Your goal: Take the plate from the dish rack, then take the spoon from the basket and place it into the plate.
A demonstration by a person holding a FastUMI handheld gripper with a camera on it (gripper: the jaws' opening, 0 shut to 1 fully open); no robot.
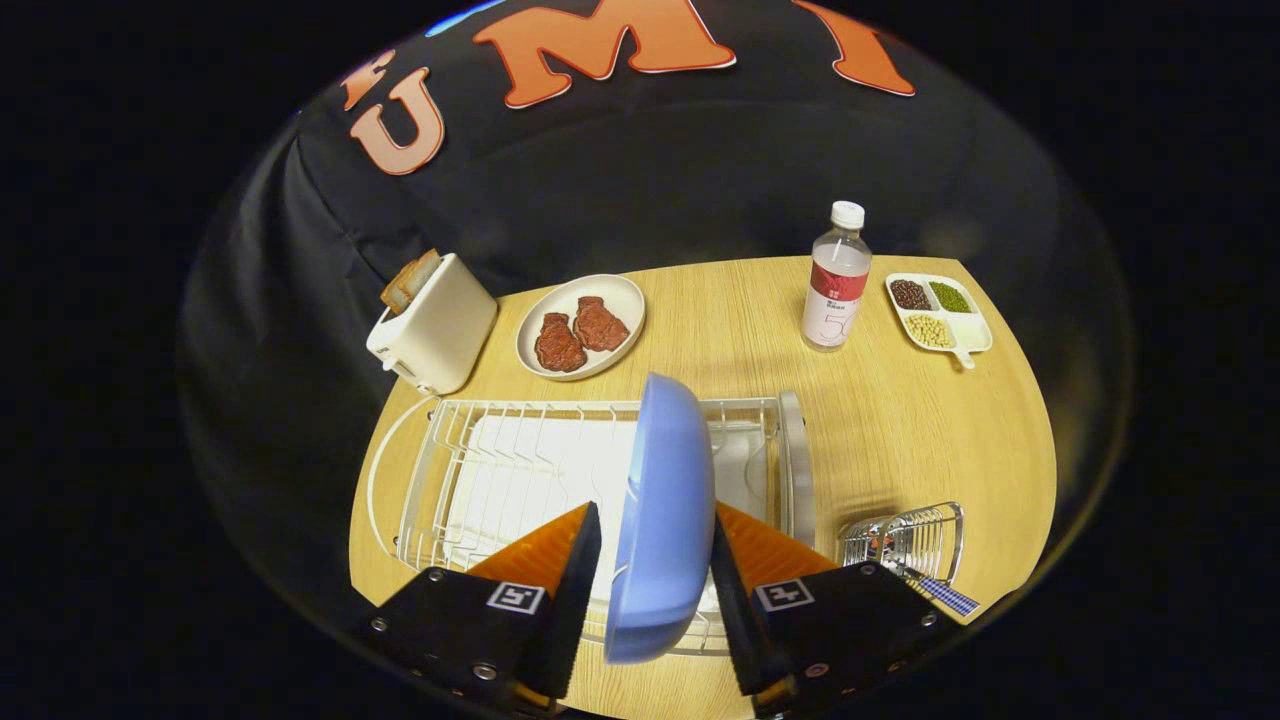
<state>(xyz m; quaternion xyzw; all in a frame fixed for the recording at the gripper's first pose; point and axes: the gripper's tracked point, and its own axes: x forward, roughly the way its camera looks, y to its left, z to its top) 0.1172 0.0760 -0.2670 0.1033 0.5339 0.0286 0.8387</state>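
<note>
A light blue plate stands on edge between my gripper's two fingers, which press on its two faces. It hangs over the white wire dish rack on the wooden table, above the rack's right half. To the right of my fingers sits a small wire basket; a handle with a blue checked end sticks out of it toward me, likely the spoon.
Beyond the rack stand a white toaster with toast in it, a white plate with two brown pieces of meat, a clear bottle with a white cap, and a divided white dish of beans.
</note>
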